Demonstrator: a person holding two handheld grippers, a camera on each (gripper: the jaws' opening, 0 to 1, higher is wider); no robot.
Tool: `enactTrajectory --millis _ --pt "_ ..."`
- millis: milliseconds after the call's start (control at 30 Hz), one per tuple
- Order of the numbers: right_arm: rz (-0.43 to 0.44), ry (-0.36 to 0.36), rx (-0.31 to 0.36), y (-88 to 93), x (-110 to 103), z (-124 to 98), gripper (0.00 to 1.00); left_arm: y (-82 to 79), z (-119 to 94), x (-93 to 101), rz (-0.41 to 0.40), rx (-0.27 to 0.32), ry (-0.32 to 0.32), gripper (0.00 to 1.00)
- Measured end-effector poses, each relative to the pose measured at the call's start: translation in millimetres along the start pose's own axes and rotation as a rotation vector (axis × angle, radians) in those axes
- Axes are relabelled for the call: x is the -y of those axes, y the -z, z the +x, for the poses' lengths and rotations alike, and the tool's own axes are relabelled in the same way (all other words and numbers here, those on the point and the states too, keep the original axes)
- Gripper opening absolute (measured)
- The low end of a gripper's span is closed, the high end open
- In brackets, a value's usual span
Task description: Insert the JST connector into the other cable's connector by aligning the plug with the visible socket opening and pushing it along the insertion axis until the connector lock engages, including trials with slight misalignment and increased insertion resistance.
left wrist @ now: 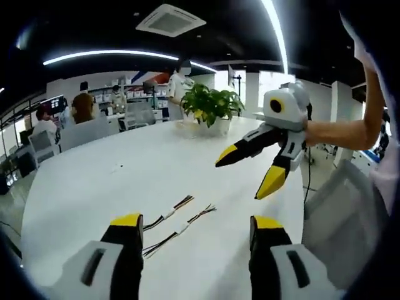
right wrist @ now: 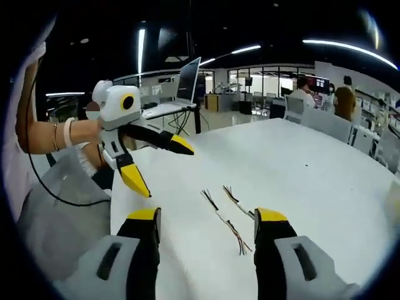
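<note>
Both grippers are hovering over the white table point(left wrist: 94, 181), nothing picked up yet. In the left gripper view the left gripper point(left wrist: 197, 226) is rising from the bottom edge w/ jaws wide apart and empty. The right gripper point(left wrist: 261, 169) is coming in at mid-right of that frame, jaws also spread, nothing between them.

The two cables point(left wrist: 178, 226) are lying loose on the table, low centre of the frame, just beyond the left jaws. They're side by side, roughly parallel, each w/ a small white connector mid-length and frayed wire ends. In the right gripper view the cables point(right wrist: 226, 215) are sitting low centre, btwn and just ahead of the right gripper point(right wrist: 207, 225); the left gripper point(right wrist: 164, 167) is hanging at upper left of them, open. A plant point(left wrist: 211, 104) is standing at the far side of the table, top centre.

Risks from here, as I'm judging it: connectors are tiny and thin, so a grab on the wires instead of the housing would let the plug swivel and meet the socket crooked. Can't tell which end is plug or socket at this size, so orientation could get mixed up. Pushing hard while off-axis could bend pins or jam before the lock clicks. Loose cables could also skid on the smooth top when a jaw nudges them.
</note>
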State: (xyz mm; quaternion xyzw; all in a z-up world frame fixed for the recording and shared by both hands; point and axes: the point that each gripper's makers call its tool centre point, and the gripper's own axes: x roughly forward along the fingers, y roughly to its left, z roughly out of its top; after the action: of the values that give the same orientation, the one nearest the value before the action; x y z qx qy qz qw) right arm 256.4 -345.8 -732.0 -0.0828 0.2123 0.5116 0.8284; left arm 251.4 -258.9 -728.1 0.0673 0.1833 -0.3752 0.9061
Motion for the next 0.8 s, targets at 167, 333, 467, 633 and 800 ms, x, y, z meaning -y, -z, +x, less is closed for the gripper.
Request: enactTrajectory --millis 167,333,467,633,800 --pt "0.025 0.029 -0.008 4.9 -1.4 -9.2 0.73 1.5 -12.3 0.5 -0.045 0.007 -0.036 0.70" --pt "0.049 0.074 -0.001 10.6 0.6 -21.0 0.77 7.6 -20.8 4.1 -0.059 -0.004 -0.069 0.75" --pt "0.065 0.099 0.004 15.2 1.1 -31.0 0.82 10.5 -28.1 9.2 -0.092 0.012 -0.087 0.81" --pt "0.106 0.125 -0.019 22.0 -2.2 -41.4 0.88 10.5 -35.9 18.6 -0.084 0.022 -0.095 0.81" --pt "0.094 0.151 0.017 16.7 -8.4 -52.2 0.92 2.7 -49.0 22.5 -0.069 0.034 -0.123 0.87"
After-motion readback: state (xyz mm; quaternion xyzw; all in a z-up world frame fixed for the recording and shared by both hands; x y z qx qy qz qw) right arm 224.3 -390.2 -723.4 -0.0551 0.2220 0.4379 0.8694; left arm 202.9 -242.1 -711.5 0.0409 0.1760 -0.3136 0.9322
